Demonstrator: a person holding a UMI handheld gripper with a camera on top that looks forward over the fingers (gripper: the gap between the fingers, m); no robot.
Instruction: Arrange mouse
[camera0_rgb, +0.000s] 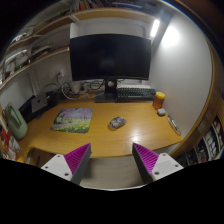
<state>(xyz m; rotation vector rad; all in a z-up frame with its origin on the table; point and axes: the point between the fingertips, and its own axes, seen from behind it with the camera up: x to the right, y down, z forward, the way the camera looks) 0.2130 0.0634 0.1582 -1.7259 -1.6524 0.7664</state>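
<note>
We are looking at a home office or study corner. A wooden desk (95, 138) fills the middle of the frame, with a large dark monitor (108, 57) at upper centre and a keyboard (133, 94) beneath it. Shelves (35, 45) crowded with items run along the upper left wall, and a ceiling light (157, 27) glows at upper right.
</note>
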